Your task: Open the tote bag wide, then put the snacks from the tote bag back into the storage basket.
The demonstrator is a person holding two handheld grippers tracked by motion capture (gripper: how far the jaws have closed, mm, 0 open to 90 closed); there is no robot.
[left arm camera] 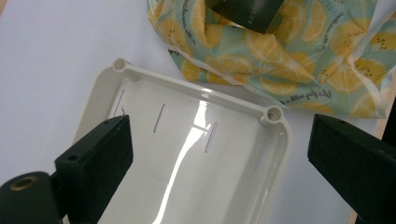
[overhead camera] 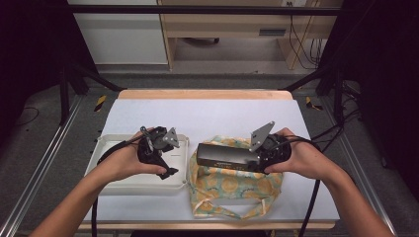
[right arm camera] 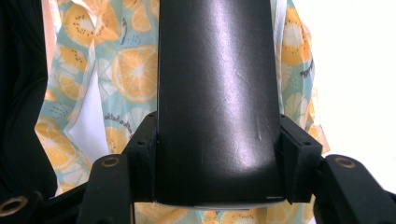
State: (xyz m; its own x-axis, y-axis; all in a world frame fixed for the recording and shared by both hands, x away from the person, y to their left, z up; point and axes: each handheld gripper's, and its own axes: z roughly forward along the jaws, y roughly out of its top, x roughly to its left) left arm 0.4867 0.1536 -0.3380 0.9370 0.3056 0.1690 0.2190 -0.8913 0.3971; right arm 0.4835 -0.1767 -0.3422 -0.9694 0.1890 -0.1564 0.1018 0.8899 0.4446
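Left gripper: the left gripper [overhead camera: 165, 157] sits at about 8 o'clock on the desk, over the white tray; its jaws stand wide apart with nothing between them, released.
Right gripper: the right gripper [right arm camera: 217, 154], at about 4 o'clock, is clenched on the near end of the black box [right arm camera: 217, 93]; both pads press its sides in the right gripper view.
Black box: long and dark with a slight sheen, lying level and pointing toward 9 o'clock from the right hand [overhead camera: 301, 158], held over the cloth bag rather than resting in it, as far as the high view shows.
Cloth bag: the lemon-print bag [overhead camera: 232, 185] lies crumpled at about 5 o'clock, directly under the box, its mouth and drawstrings loose toward the near edge.
White tray: the empty tray [left arm camera: 140, 81] lies just left of the bag, at 7 to 8 o'clock, slotted floor up, nothing in it.
Desk: the white desk [overhead camera: 212, 111] is bare from the middle out to 12 o'clock.
Step in hand: my guess is that the box is being carried between bag and tray; which way is not plain.
Next move: if the tray is the goal, swing the box toward 9 o'clock, keep it level, lower it inside the rim and only then loosen the grip; the free gripper can steady the tray.
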